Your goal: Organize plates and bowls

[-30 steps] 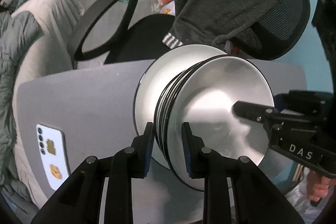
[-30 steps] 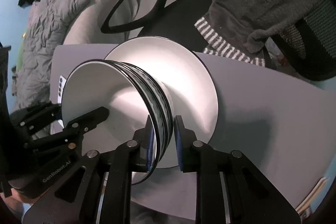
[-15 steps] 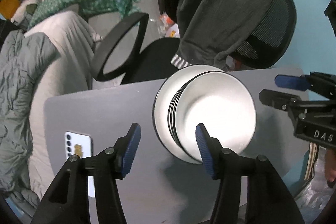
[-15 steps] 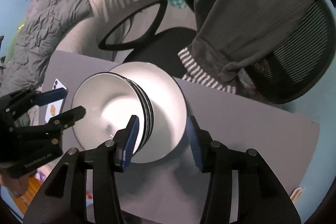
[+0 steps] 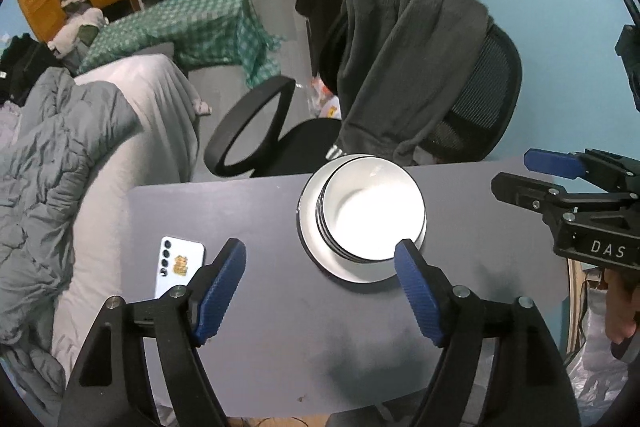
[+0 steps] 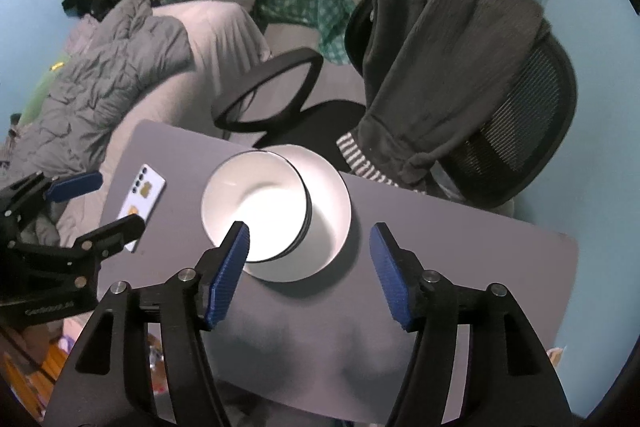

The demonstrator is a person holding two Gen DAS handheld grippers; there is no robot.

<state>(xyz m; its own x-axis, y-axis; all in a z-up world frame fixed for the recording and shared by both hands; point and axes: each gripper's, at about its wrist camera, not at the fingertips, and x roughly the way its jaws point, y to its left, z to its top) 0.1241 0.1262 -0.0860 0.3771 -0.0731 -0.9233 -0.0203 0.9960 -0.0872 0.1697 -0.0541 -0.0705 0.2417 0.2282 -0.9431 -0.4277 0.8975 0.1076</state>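
**Bowls stacked on plate, both grippers wide apart above table**

Landmark = plate (image 5: 316, 251), white w/ dark rim, sitting flat on the grey table (image 5: 248, 355), toward the table's far edge. On the plate: stack of bowls (image 5: 374, 215), nested, white inside, dark rims showing along the side. Exact no. of bowls can't be told. Stack sits off-centre on the plate, so more bare plate shows on one side.

Left gripper (image 5: 320, 291): fingers spread wide, blue pads facing each other, nothing between them. It hangs above the table on the near side of the plate, not touching plate or bowls. In the right wrist view the same left gripper (image 6: 94, 203) shows to the left of the plate, also w/ fingers apart.

Right gripper (image 6: 310, 267): fingers spread wide too, holding nothing, near side of the plate, clear of it. In the left wrist view the right gripper (image 5: 520, 175) is well right of the plate, fingers apart.

Phone (image 5: 180, 269): white, camera side up, flat on the table, well left of the plate. Office chair (image 5: 476, 99) just beyond the plate, past the table's far edge, w/ a dark grey sweater (image 5: 408, 59) draped over its back. Bed w/ grey quilt (image 5: 52, 163) far left of the plate.
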